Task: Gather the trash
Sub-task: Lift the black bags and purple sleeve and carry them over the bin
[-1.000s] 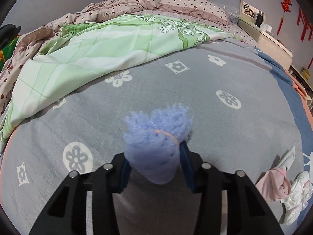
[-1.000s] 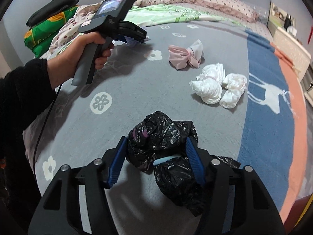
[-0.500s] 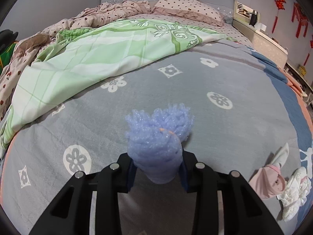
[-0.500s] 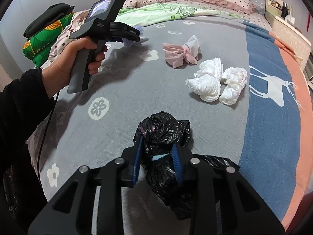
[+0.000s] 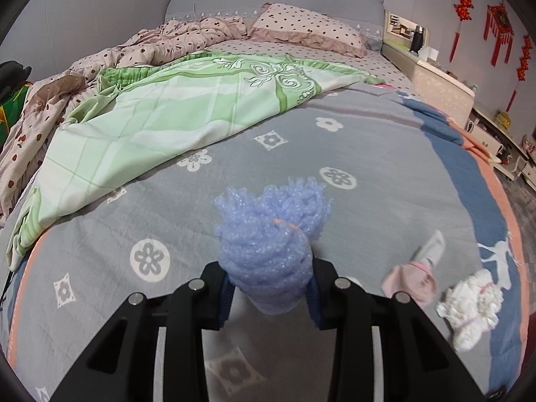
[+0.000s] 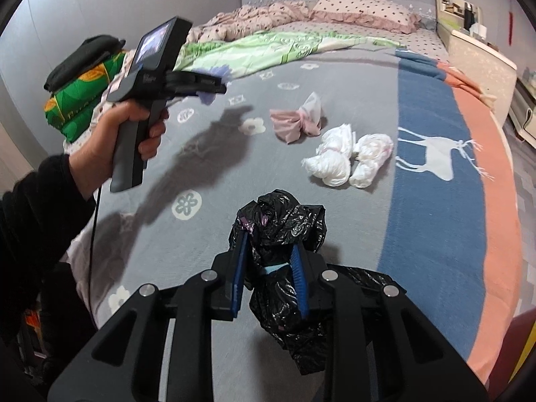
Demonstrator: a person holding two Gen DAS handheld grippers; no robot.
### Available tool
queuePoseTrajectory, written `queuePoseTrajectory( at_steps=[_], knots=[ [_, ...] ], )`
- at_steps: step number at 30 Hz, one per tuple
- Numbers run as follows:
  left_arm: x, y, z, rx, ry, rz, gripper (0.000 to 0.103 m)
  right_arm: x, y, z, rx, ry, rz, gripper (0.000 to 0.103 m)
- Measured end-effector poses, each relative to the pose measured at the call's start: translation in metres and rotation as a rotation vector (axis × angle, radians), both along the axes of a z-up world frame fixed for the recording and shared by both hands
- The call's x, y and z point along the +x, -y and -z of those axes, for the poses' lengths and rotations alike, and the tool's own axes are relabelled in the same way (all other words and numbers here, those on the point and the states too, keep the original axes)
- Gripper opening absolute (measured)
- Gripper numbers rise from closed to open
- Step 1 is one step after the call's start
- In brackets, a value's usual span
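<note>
Crinkled black plastic bag [image 6: 284, 234] was clamped in the right gripper [image 6: 268, 261] above the grey flower-print blanket [image 6: 335, 100], while the left gripper [image 5: 268, 288] pinched a bubbly lavender foam bundle [image 5: 268, 251].

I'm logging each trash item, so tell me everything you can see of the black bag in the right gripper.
The black bag is crinkled, glossy thin plastic, bunched into a knot-like wad. The right gripper is shut on its middle, blue pads pressing both sides; the rest hangs below. It is held above the grey blanket.
</note>
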State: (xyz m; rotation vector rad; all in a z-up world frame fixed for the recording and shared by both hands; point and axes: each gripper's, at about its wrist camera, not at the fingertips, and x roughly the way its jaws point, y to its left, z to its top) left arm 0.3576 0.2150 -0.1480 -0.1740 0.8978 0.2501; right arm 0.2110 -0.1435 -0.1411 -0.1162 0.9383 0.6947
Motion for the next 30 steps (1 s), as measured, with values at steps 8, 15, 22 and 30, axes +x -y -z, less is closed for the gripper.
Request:
queuePoseTrajectory(
  at_steps=[8,15,22,30],
  knots=[
    [-0.036,0.027,-0.028,-0.025,0.045,0.054,0.033,-0.018,0.027,-0.025,0.029,0.022,0.056,0.024],
    [-0.061,0.054,-0.045,-0.027,0.069,0.1,0.033,-0.032,0.05,-0.042,0.05,0.033,0.101,0.025],
    [-0.08,0.084,-0.059,-0.014,0.076,0.141,0.033,-0.046,0.074,-0.059,0.071,0.058,0.14,0.025],
    [-0.096,0.129,-0.075,-0.018,0.099,0.214,0.033,-0.057,0.113,-0.079,0.098,0.105,0.206,0.025]
  ],
)
